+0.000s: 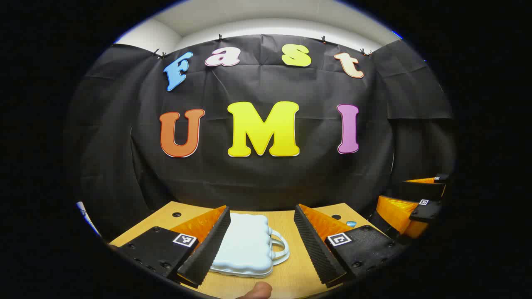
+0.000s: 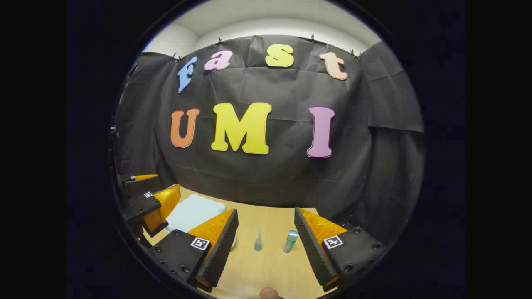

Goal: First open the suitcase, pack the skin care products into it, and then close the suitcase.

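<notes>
Two grippers are hovering over a pale wood-grain table [image 2: 266,265] inside the booth. Between them, a small light-blue suitcase [image 1: 245,245] with a scalloped, puffy hard shell and a looped handle is lying flat and closed, its contents hidden. In the left gripper view it is sitting between the spread fingers of the left gripper [image 1: 262,245], the ribbed pad of the near-side finger just beside its edge, though contact cannot be judged. In the right gripper view, the right gripper [image 2: 266,245] is standing wide apart and holding nothing, framing two skin care items on the tabletop: a slim clear bottle [image 2: 258,241] with a tapered top and a teal tube [image 2: 291,241], both upright and near each other, to the right of the suitcase [image 2: 191,214].
</notes>
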